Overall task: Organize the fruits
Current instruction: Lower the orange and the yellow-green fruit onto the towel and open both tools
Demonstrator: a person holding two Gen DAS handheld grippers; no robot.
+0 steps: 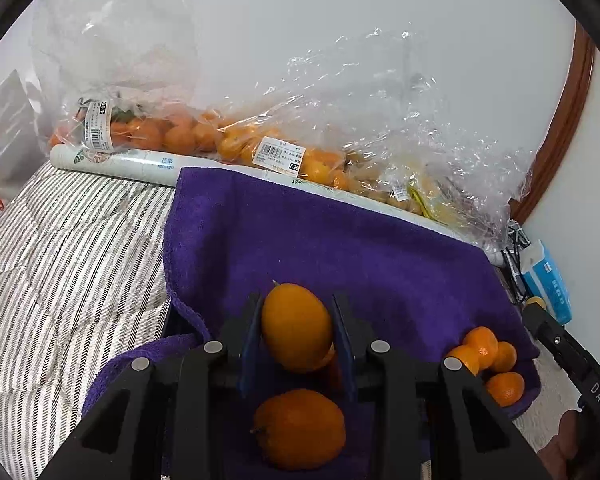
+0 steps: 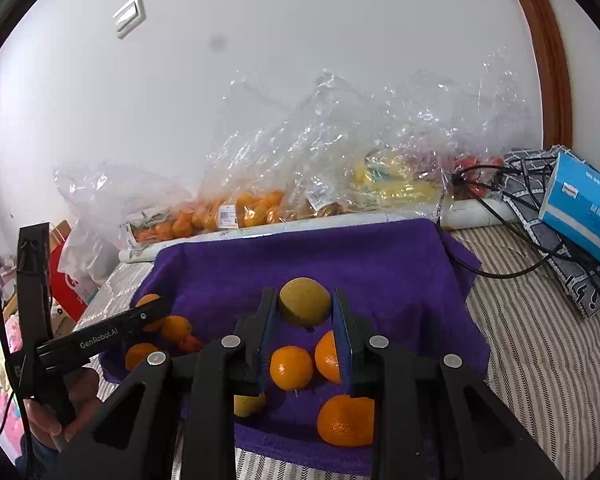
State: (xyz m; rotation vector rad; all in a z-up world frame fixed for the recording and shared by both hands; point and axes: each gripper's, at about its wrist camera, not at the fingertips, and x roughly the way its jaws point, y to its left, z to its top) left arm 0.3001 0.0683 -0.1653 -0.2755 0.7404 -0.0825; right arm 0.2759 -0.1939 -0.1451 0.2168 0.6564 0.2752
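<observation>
In the left wrist view my left gripper (image 1: 298,304) is shut on a large orange citrus fruit (image 1: 296,326), its blue pads pressing both sides, just above the purple towel (image 1: 340,240). A second large orange fruit (image 1: 300,428) lies under the jaws. A cluster of small mandarins (image 1: 488,356) sits on the towel's right part. In the right wrist view my right gripper (image 2: 305,296) is shut on a yellowish citrus fruit (image 2: 305,302) above the towel (image 2: 380,260), with several mandarins (image 2: 291,368) lying below it. The left gripper (image 2: 156,310) reaches in from the left, held by a hand.
Clear plastic bags of oranges (image 1: 188,132) and yellow fruit (image 2: 388,184) line the wall behind a white roll (image 1: 120,162). Striped bedding (image 1: 60,260) surrounds the towel. A blue tissue box (image 2: 584,204), black cables (image 2: 512,240) and a patterned grey cloth lie at the right.
</observation>
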